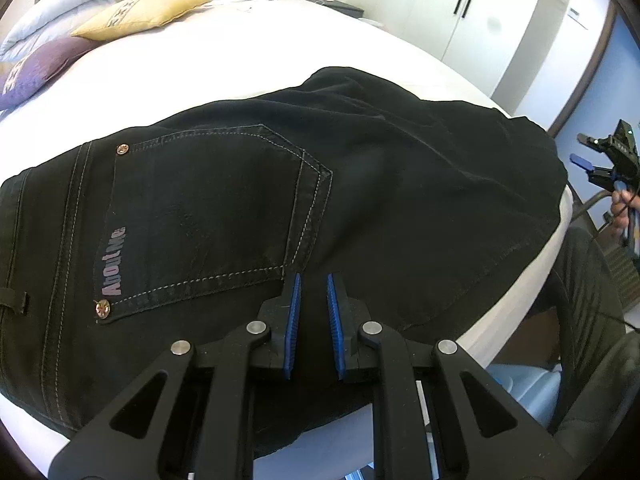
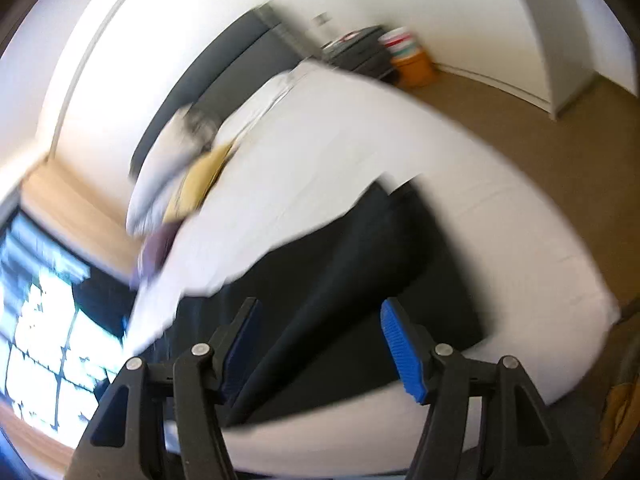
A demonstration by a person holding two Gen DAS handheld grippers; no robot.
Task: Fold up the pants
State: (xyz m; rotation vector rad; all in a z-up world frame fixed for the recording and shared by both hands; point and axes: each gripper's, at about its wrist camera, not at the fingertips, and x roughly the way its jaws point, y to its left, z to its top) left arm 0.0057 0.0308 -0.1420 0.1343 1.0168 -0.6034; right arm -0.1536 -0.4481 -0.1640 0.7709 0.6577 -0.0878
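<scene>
- Two grippers are in play, and neither grips cloth at this moment.
- Your left gripper (image 1: 313, 280) hangs just above the black pants (image 1: 280, 200), jaws drawn nearly together with only a slim gap and nothing between the pads; it sits below the back pocket (image 1: 216, 216), likely placed to pin or pinch the seat for the next fold.
- Your right gripper (image 2: 320, 312) has its jaws spread and empty; the left wrist view shows it off the bed's edge, well apart from the fabric, gripped by your hand (image 1: 620, 208).
- Those pants lie on the white bed (image 1: 240, 60), seat side up with the printed pocket facing you, the legs laid together in a narrow strip running towards the far edge (image 2: 380, 260).
- Pillows (image 1: 140, 16) sit well apart at the headboard, so they won't interfere.
- Judging by the flat, doubled legs, a lengthwise fold looks done; a crosswise fold probably remains, which would explain the right gripper standing ready and open.
- Right wrist view is blurred, so fine detail there is uncertain.
</scene>
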